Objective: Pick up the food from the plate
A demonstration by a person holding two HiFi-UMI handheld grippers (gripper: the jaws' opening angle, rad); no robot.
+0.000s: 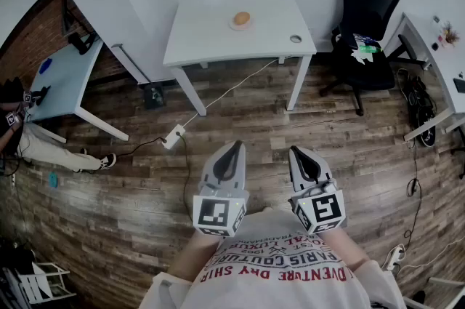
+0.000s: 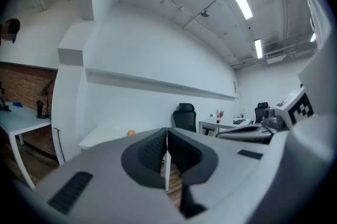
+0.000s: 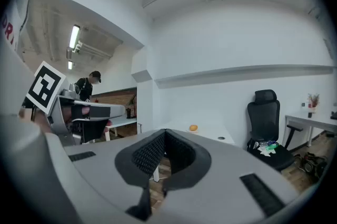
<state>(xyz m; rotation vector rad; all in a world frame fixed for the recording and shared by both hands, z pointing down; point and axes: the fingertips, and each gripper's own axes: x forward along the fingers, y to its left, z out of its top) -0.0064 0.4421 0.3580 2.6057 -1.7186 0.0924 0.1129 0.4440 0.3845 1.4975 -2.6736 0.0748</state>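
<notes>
Standing off from the white rectangular surface (image 1: pixel 211 38), both grippers empty.
We are holding the left gripper (image 1: pixel 234 147) and the right gripper (image 1: pixel 301 153) side by side, low over the wood-plank floor (image 1: pixel 240 118). Each has its jaws pressed together on nothing, since nothing is within reach. The round orange-brown food (image 1: pixel 241 18) is sitting on the small pale plate (image 1: pixel 233 26) toward the far edge of that surface, well apart from us. We are judging the approach not yet begun, and the jaws will need parting first.
</notes>
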